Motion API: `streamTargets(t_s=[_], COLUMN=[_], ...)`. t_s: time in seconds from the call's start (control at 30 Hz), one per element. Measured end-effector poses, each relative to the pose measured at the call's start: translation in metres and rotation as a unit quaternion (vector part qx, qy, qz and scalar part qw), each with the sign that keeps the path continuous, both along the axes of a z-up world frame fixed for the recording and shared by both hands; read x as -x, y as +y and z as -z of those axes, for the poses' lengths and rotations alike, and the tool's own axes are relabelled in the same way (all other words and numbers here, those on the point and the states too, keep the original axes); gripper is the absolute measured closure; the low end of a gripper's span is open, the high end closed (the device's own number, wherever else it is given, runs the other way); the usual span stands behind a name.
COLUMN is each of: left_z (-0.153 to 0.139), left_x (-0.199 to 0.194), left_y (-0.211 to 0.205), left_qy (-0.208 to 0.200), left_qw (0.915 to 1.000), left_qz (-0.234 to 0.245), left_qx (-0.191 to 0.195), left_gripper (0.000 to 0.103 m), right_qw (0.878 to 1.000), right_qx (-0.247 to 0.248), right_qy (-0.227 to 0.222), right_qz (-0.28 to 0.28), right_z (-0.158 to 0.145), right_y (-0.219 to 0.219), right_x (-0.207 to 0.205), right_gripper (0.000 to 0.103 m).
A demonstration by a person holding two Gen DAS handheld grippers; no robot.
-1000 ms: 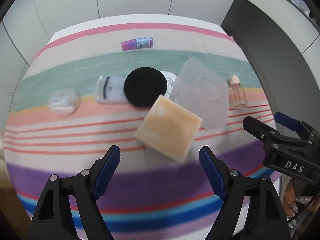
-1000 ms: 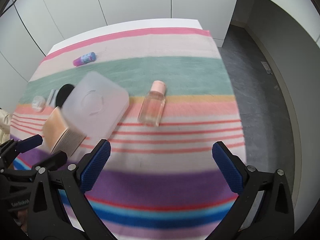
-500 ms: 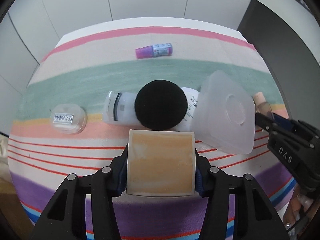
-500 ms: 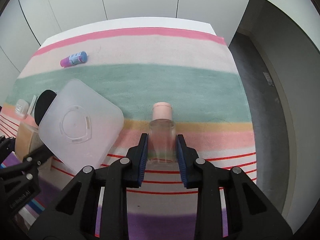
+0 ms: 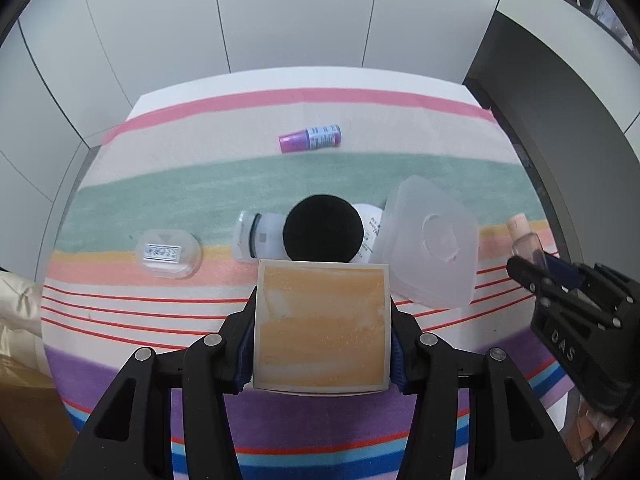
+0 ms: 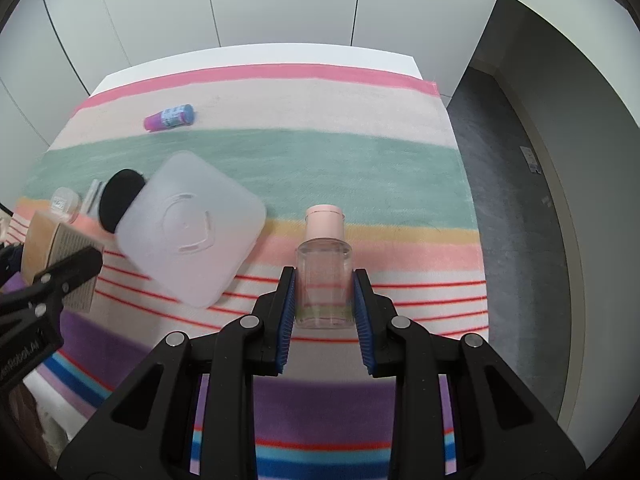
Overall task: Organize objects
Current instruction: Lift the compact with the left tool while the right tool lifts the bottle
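My left gripper [image 5: 322,334] is shut on a square orange box [image 5: 322,326], held just above the striped cloth; the same box [image 6: 60,252] shows at the left edge of the right wrist view. My right gripper [image 6: 324,300] is shut on a clear bottle with a pink cap [image 6: 325,276], its pads pressing both sides. That bottle [image 5: 524,238] appears at the right in the left wrist view, held by the right gripper [image 5: 538,268].
On the striped cloth [image 5: 200,184] lie a frosted square lid [image 5: 432,240], a black round puff [image 5: 323,234] over a white tube [image 5: 256,236], a small clear case [image 5: 168,254] and a purple bottle [image 5: 311,139]. The floor [image 6: 516,200] drops off at the right.
Both grippers went from open to shut: the left one closed on the orange box and lifted it, the right one closed on the pink-capped bottle.
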State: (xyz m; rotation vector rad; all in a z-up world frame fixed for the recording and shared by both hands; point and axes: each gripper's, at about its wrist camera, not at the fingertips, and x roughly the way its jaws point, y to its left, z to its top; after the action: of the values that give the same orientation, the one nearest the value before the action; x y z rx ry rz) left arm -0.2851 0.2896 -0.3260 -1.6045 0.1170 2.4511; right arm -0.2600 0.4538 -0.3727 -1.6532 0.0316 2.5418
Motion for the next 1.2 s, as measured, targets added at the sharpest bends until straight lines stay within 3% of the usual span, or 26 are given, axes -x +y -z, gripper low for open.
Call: streamTargets(t_s=[0.33, 0.63, 0.97, 1.2], left_z=[-0.054, -0.123, -0.225, -0.278], left_x=[-0.010, -0.018, -0.039, -0.060], left_y=[-0.017, -0.041, -0.079, -0.096], left_qy=[0.026, 0.055, 0.126, 0.169], left_qw=[0.9995, 0.9976, 0.9866, 0.9797], left_qz=[-0.016, -0.042, -0.102, -0.104], left_qx=[0.000, -0.005, -0.021, -0.027], left_gripper=[0.051, 0.051, 0.051, 0.051], right_qw=[0.999, 0.996, 0.989, 0.983], right_qx=[-0.006, -0.008, -0.003, -0.009], right_qy=[0.037, 0.079, 0.138, 0.175], right_qz=[-0.017, -0.030, -0.046, -0.058], right_z=[-0.062, -0.153, -0.252, -0.298], right_y=[-0.008, -0.030, -0.045, -0.059], right_x=[-0.017, -0.036, -0.060, -0.078], right_gripper=[0.074, 0.074, 0.074, 0.074])
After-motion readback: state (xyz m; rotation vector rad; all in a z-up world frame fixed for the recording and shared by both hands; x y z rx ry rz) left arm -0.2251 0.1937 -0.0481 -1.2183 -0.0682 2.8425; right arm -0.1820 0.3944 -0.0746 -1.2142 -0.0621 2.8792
